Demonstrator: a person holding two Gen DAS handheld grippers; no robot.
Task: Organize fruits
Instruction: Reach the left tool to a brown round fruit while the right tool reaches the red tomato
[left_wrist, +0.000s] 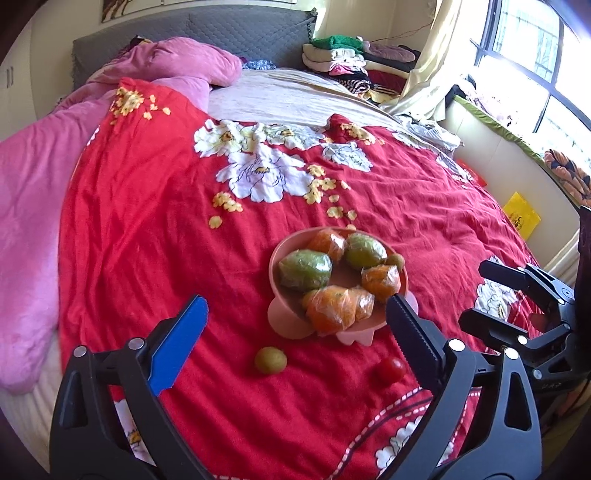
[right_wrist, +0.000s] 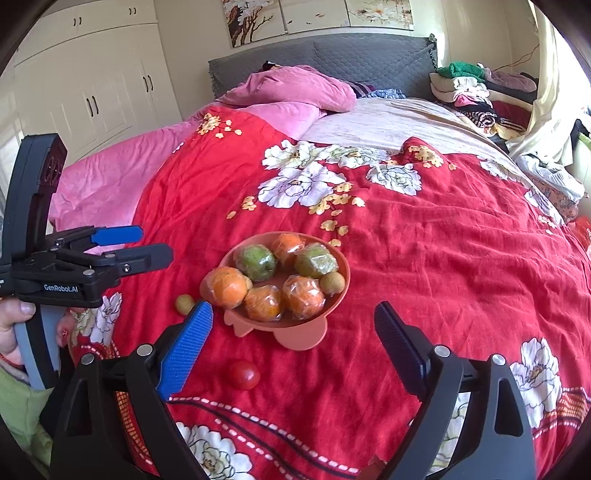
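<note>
Most of the sorting looks done: the pink footed plastic bowl (right_wrist: 334, 295) on the red flowered bedspread (right_wrist: 443, 258), toward the near edge of the bed, already holds plastic-wrapped oranges (right_wrist: 303, 297), two wrapped green fruits (right_wrist: 256, 262) and a small brown one. A small yellow-green fruit (left_wrist: 270, 360) and a small red tomato (right_wrist: 243, 374) lie loose just in front of it. The left hand-held gripper (left_wrist: 295, 343) and right hand-held gripper (right_wrist: 293, 347) both stand spread and empty
</note>
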